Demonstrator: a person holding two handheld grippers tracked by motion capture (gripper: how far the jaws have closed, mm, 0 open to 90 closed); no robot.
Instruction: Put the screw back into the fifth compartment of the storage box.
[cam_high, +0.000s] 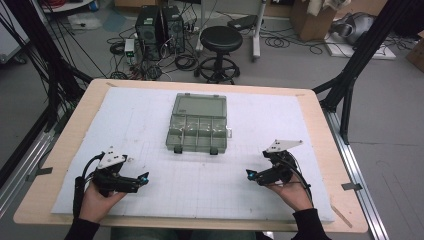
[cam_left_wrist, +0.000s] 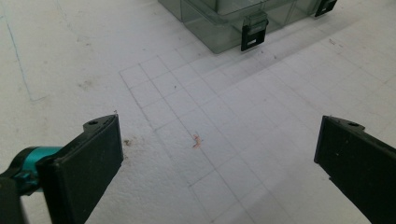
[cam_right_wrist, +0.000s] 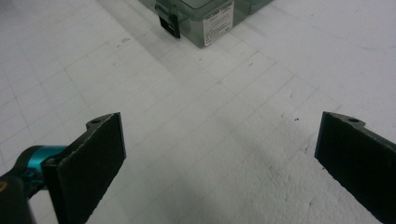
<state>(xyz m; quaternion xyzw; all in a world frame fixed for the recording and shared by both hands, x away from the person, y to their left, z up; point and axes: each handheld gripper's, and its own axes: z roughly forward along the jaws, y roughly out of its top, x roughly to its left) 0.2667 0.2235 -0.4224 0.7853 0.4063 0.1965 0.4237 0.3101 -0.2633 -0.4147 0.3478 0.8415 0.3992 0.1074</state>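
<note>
A grey see-through compartment box (cam_high: 198, 123) lies in the middle of the white gridded mat (cam_high: 150, 120), its lid down and two black latches on its near side. My left gripper (cam_high: 145, 178) rests near the front left, held in a hand, jaws wide open with nothing between them. My right gripper (cam_high: 248, 174) rests near the front right, also open and holding nothing. In the left gripper view the box corner (cam_left_wrist: 219, 28) and a latch (cam_left_wrist: 253, 31) sit ahead of the open left gripper (cam_left_wrist: 219, 154). In the right gripper view the box (cam_right_wrist: 205, 14) lies ahead of the open right gripper (cam_right_wrist: 222, 154).
The mat covers a wooden table (cam_high: 320, 130). Beyond the far edge stand a black stool (cam_high: 220, 50) and computer towers (cam_high: 159, 31) amid cables. Black frame legs (cam_high: 360, 55) rise at both sides. A small reddish mark (cam_left_wrist: 197, 140) is on the mat.
</note>
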